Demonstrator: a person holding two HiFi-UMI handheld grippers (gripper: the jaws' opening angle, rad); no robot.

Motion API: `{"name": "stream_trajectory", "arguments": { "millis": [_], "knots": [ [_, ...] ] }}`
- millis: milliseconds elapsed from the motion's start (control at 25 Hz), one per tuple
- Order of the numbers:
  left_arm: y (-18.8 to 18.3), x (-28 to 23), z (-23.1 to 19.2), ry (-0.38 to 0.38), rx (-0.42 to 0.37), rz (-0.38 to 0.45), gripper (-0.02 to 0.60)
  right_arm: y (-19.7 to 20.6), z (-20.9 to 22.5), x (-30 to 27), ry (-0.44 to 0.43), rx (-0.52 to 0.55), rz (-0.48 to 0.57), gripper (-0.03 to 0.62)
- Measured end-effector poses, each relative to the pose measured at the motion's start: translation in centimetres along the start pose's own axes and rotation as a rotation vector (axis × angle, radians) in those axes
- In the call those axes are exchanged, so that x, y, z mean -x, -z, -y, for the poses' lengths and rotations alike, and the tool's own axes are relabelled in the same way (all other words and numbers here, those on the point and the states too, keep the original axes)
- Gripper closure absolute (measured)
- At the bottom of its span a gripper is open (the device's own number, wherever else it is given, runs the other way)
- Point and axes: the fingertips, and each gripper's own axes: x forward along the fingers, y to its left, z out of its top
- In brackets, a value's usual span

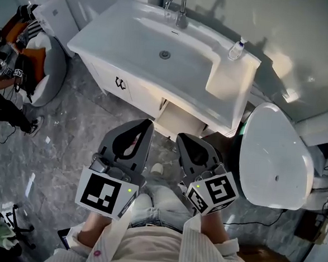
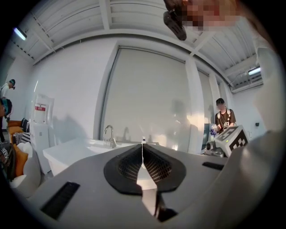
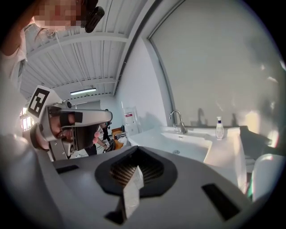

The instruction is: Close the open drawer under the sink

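Note:
The white vanity point(image 1: 109, 73) carries a sink point(image 1: 158, 46) with a chrome tap point(image 1: 178, 8). Under the basin a pale drawer point(image 1: 180, 122) stands pulled out toward me. My left gripper point(image 1: 143, 127) hangs just in front of the drawer's left corner, shut and empty. My right gripper point(image 1: 184, 140) is beside it, below the drawer's front edge, also shut and empty. In the left gripper view the jaws meet in a thin line at the left gripper point(image 2: 143, 143), with the tap point(image 2: 109, 135) beyond. The right gripper point(image 3: 134, 154) points toward the sink point(image 3: 187, 143).
A white toilet point(image 1: 277, 158) stands close at the right of the vanity. A soap bottle point(image 1: 236, 49) sits on the counter's right corner. A white chair point(image 1: 47, 72) with clothes is at the left, with people further back. Grey marble floor point(image 1: 68, 132) lies in front.

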Motion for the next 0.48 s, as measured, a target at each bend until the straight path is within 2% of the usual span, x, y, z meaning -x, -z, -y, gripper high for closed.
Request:
{"name": "stream_trajectory", "arguments": {
  "millis": [280,480],
  "knots": [
    [-1.1,-4.5,-1.1,0.060,-0.005,0.011,0.563,-0.9,3.0,-2.3,0.041,-0.006,-0.009,0.585],
    [-1.5,-7.0,-0.9,0.124,-0.012,0.004,0.563,-1.2,4.8,-2.8,0.103,-0.026,-0.006,0.585]
  ]
}}
